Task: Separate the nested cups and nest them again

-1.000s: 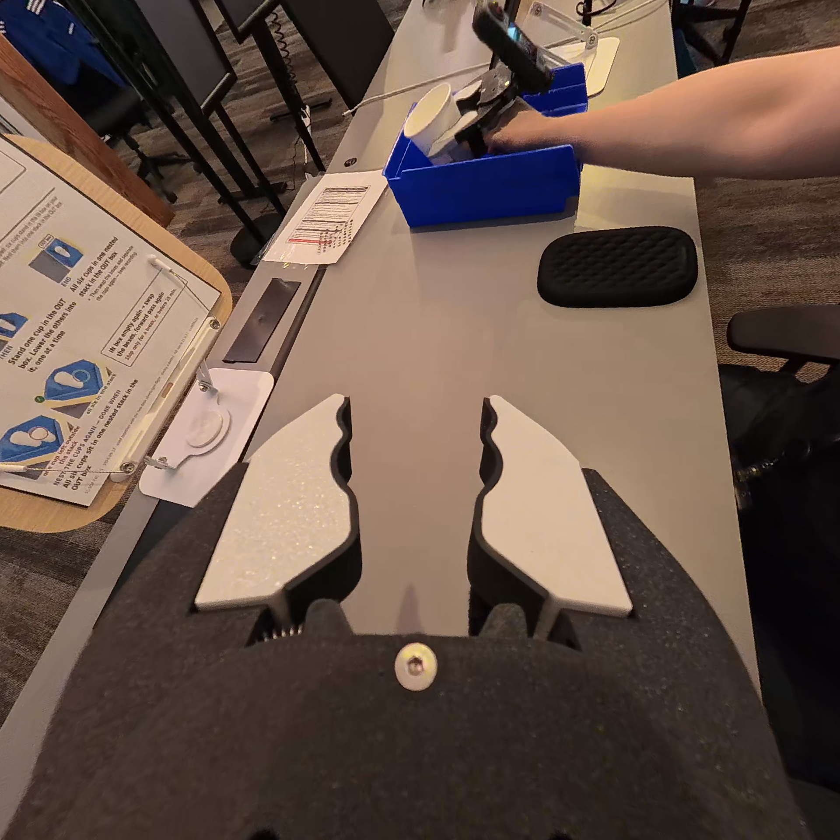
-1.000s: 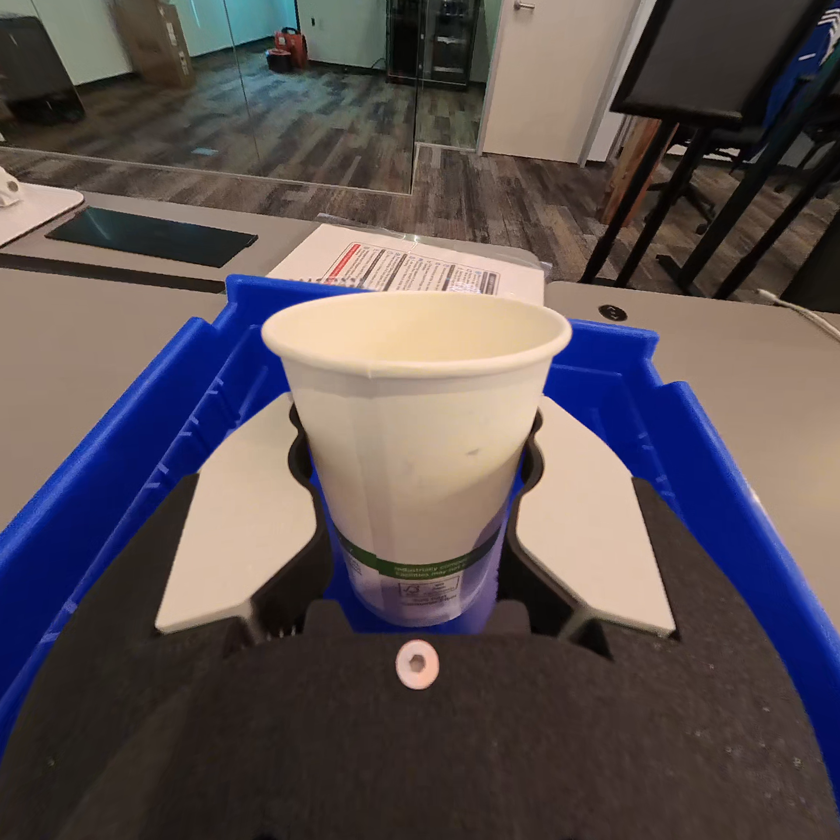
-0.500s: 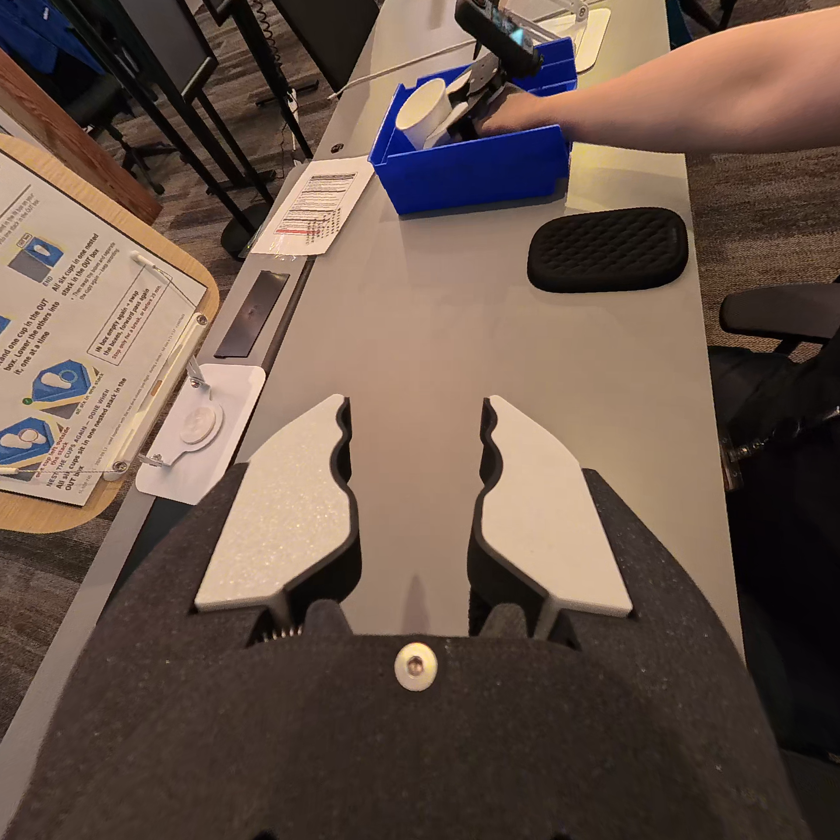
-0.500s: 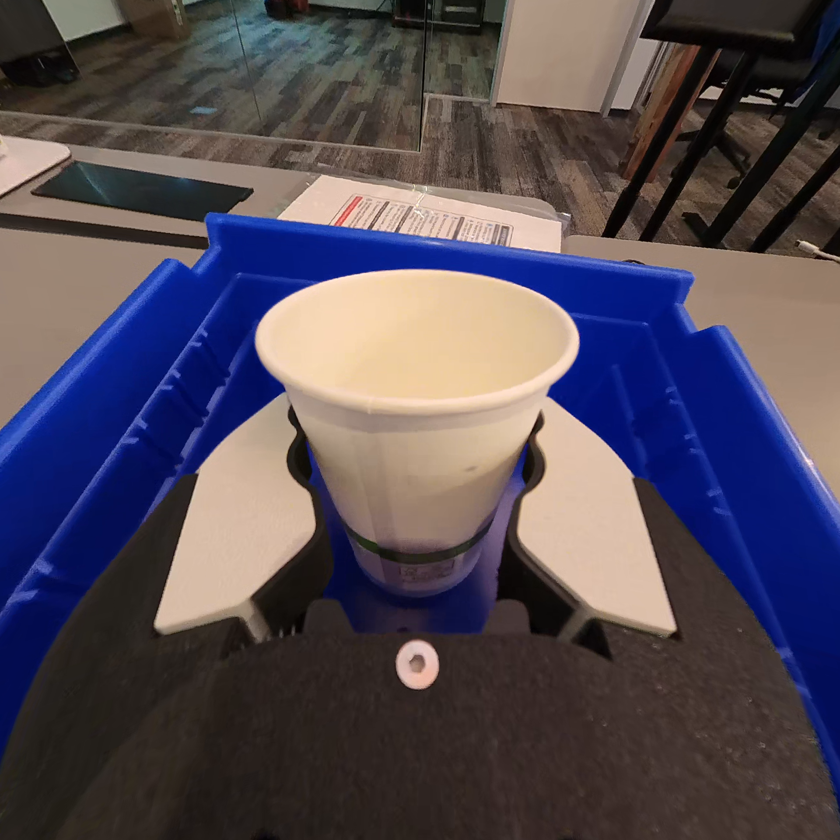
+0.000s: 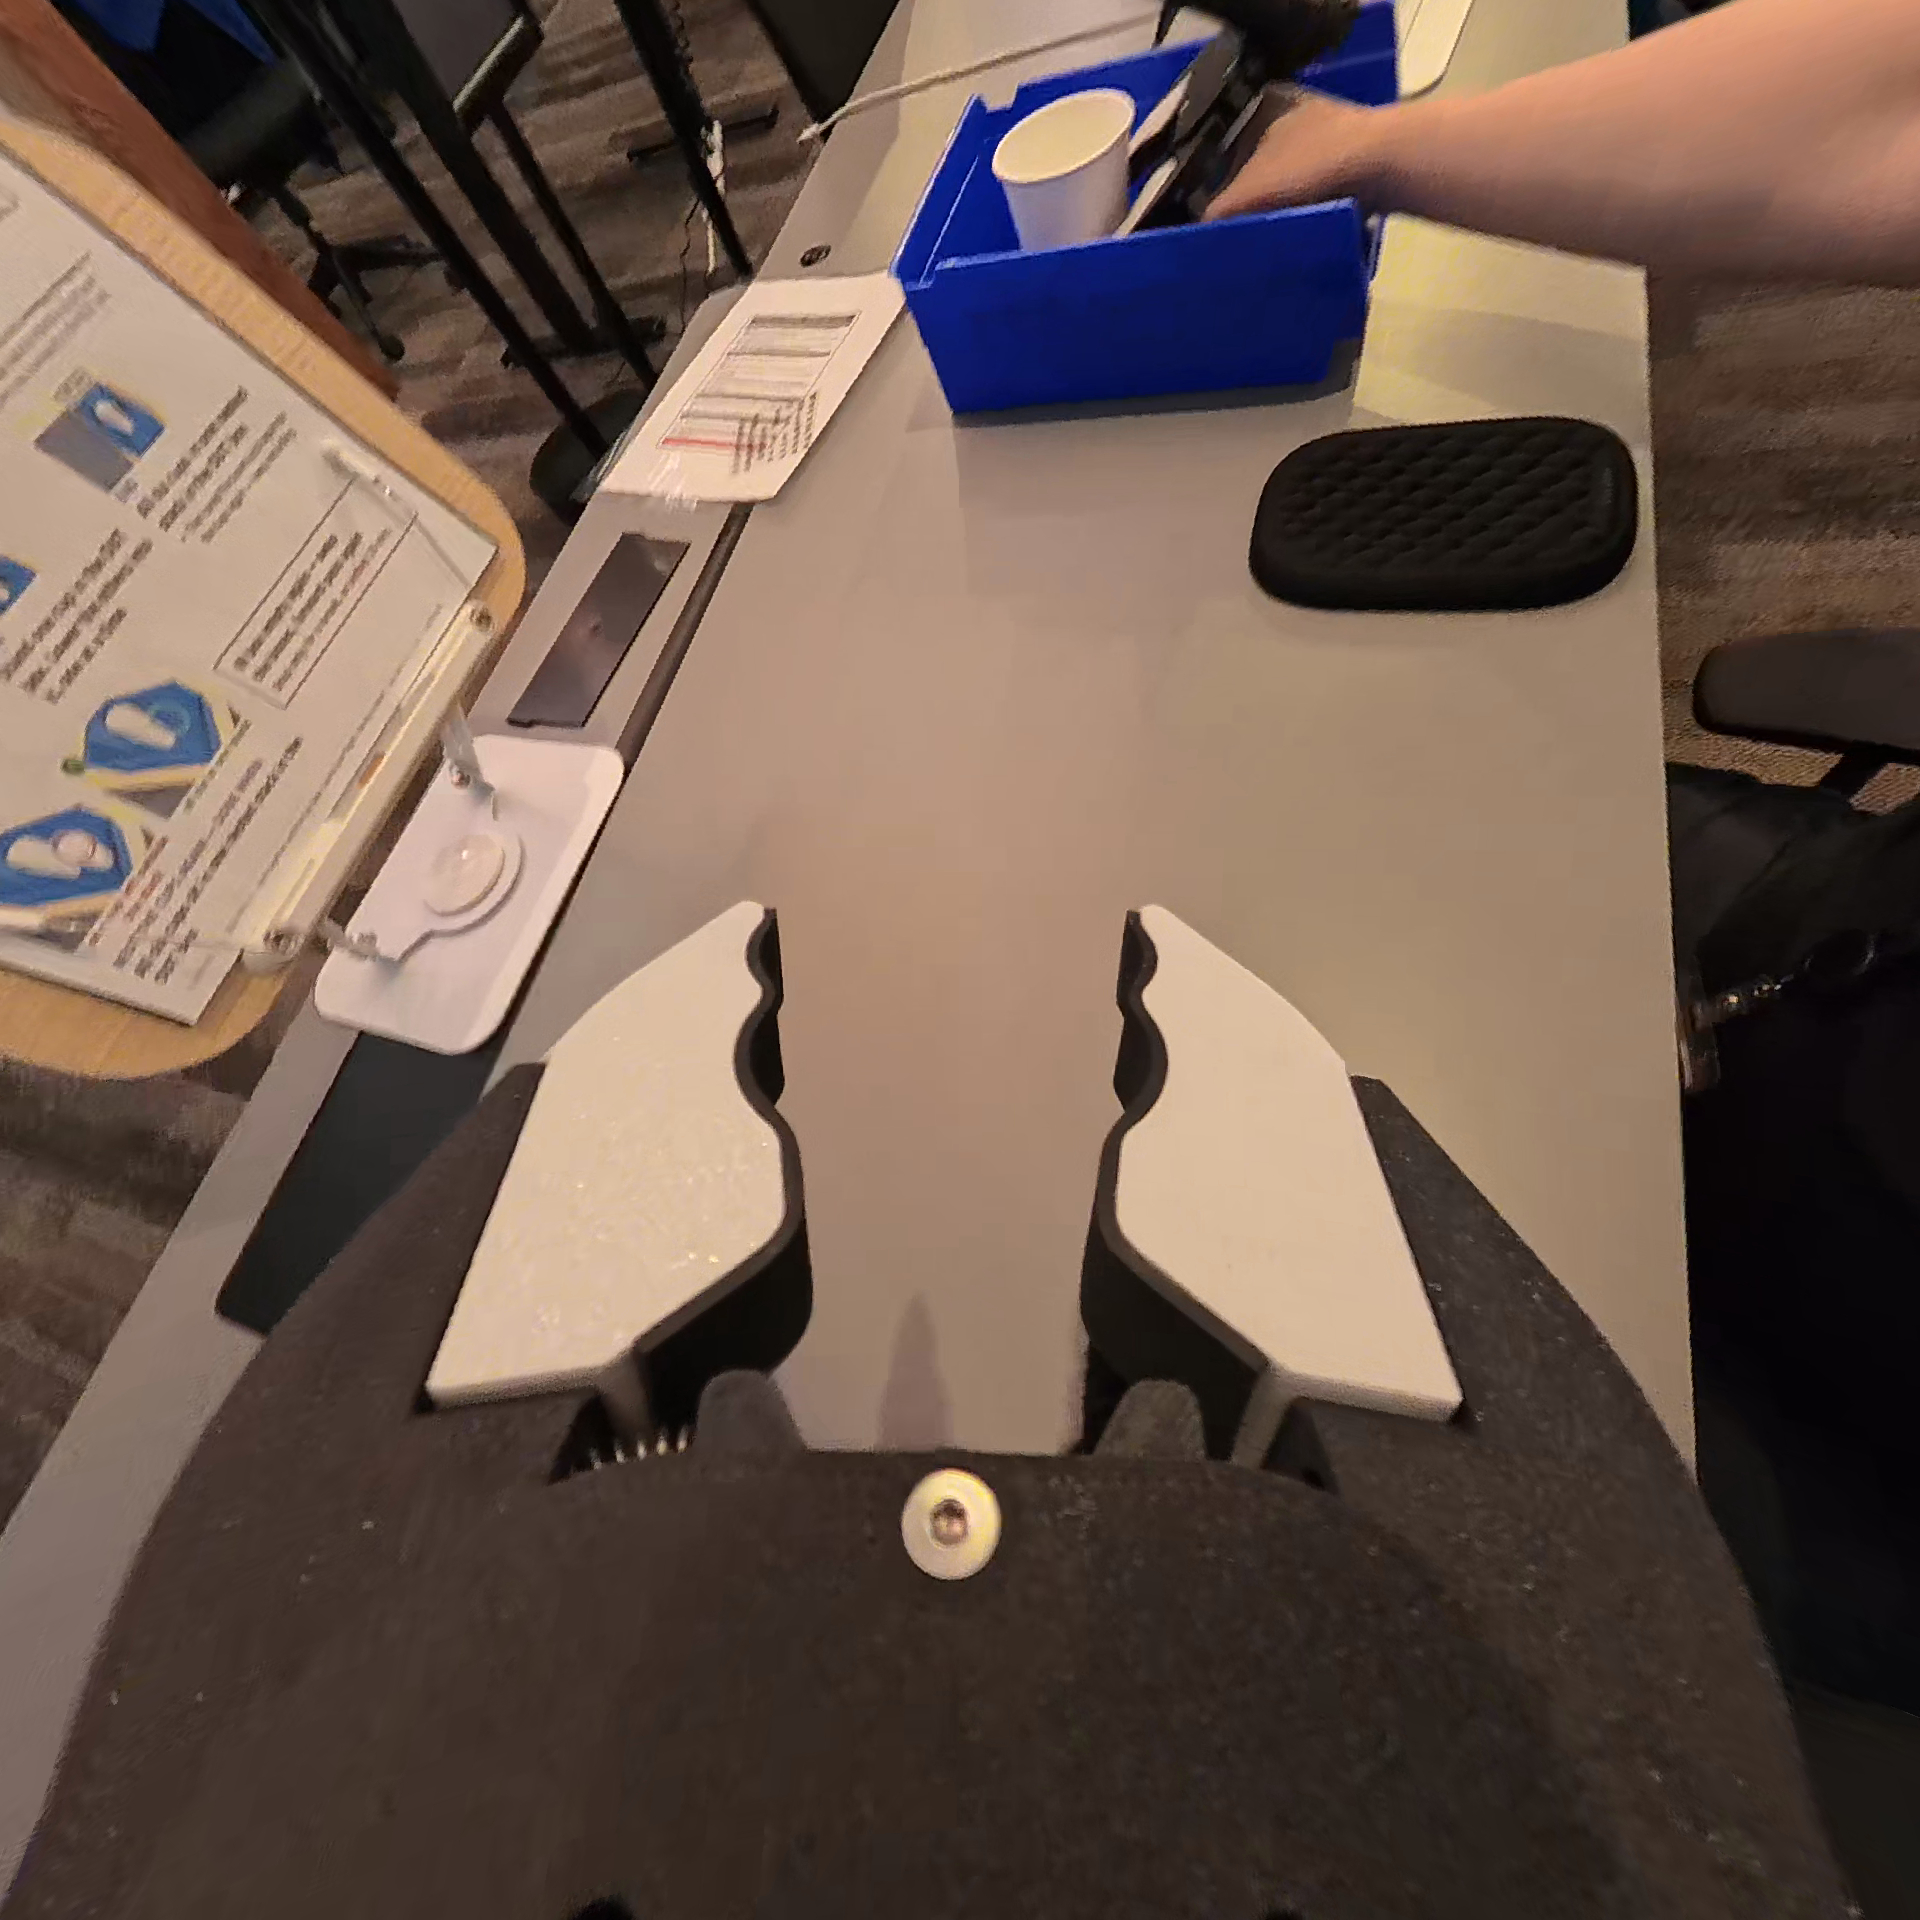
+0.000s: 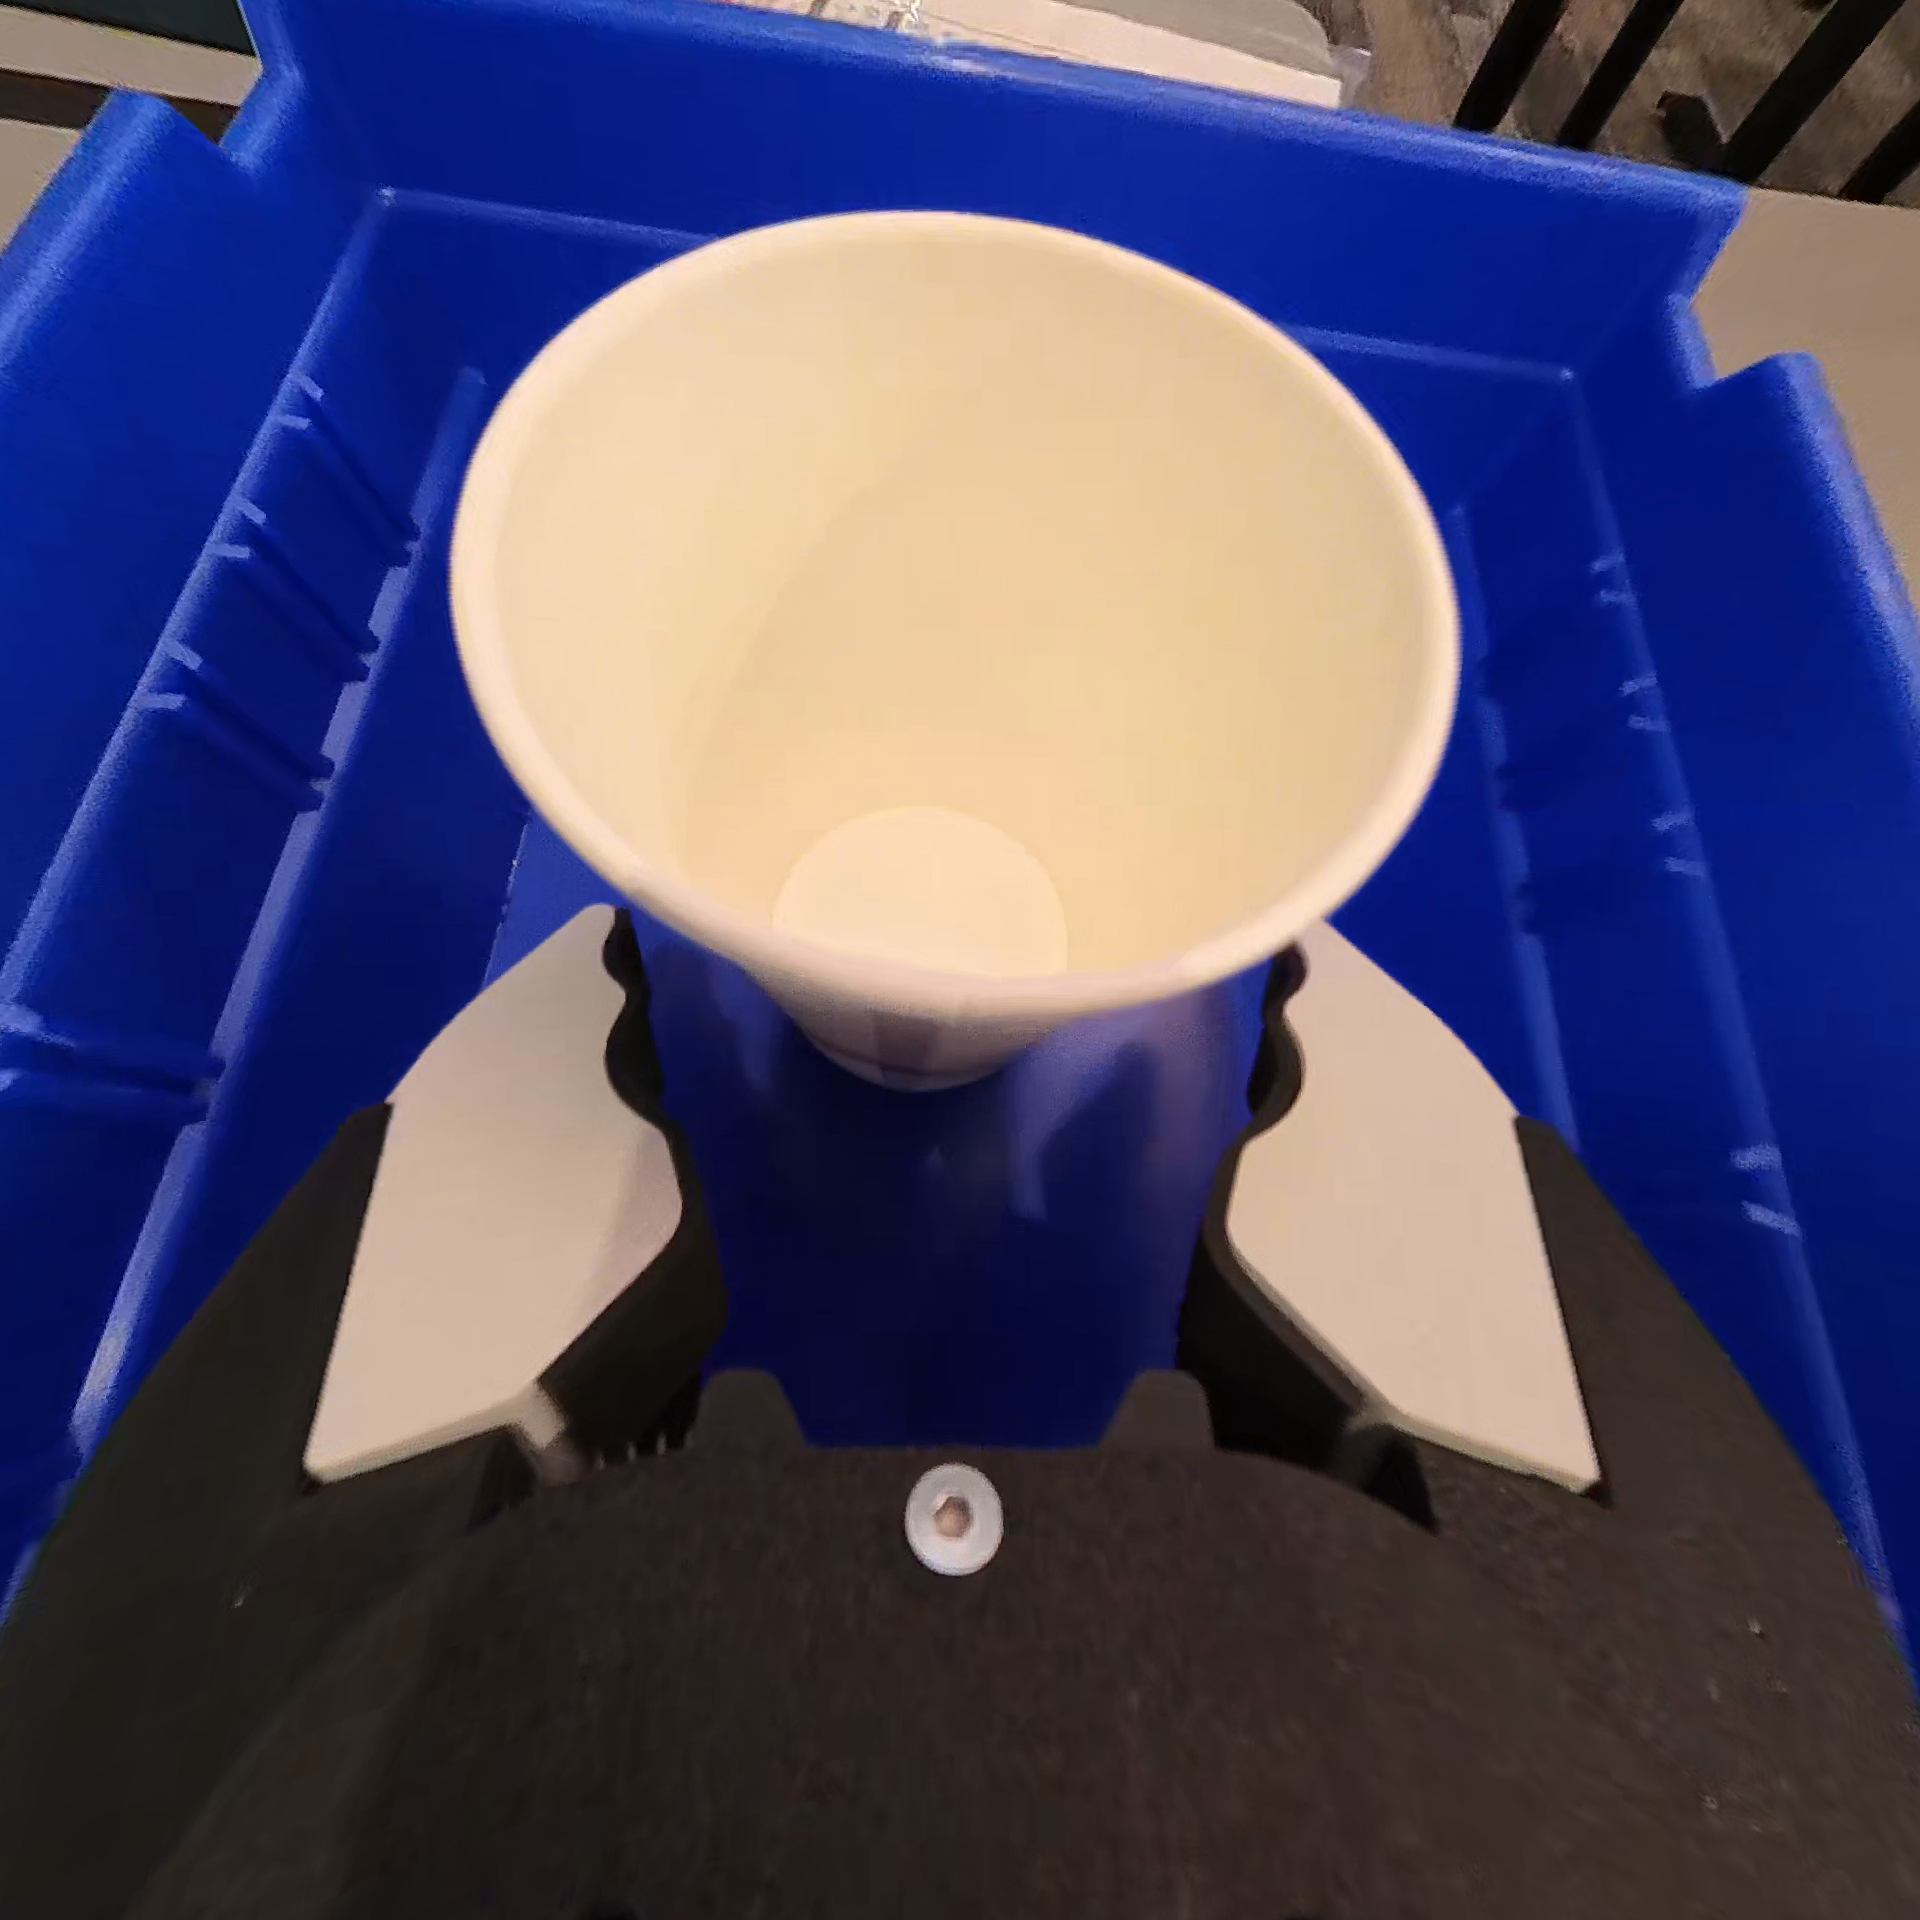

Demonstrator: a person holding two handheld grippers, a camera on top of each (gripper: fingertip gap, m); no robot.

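A white paper cup (image 6: 935,582) stands upright in a blue bin (image 6: 1039,135). My right gripper (image 6: 951,935) is open, above and just behind the cup. Its fingers (image 6: 499,1174) are spread wider than the cup's base and do not touch it. The cup's inside looks empty. In the left wrist view the same cup (image 5: 1065,171) and bin (image 5: 1143,312) sit at the far end of the grey table (image 5: 987,675). My left gripper (image 5: 951,925) is open and empty, held over the near part of the table.
A black padded rest (image 5: 1444,514) lies near the table's right edge. A printed sheet (image 5: 764,400) lies left of the bin. An instruction board (image 5: 208,582) on a white base (image 5: 468,894) stands at the left. A person's forearm (image 5: 1662,156) reaches to the bin.
My right gripper has opened and let go of the cup, which now stands in the bin. The gripper has risen and tilted down over it. The left gripper stays open.
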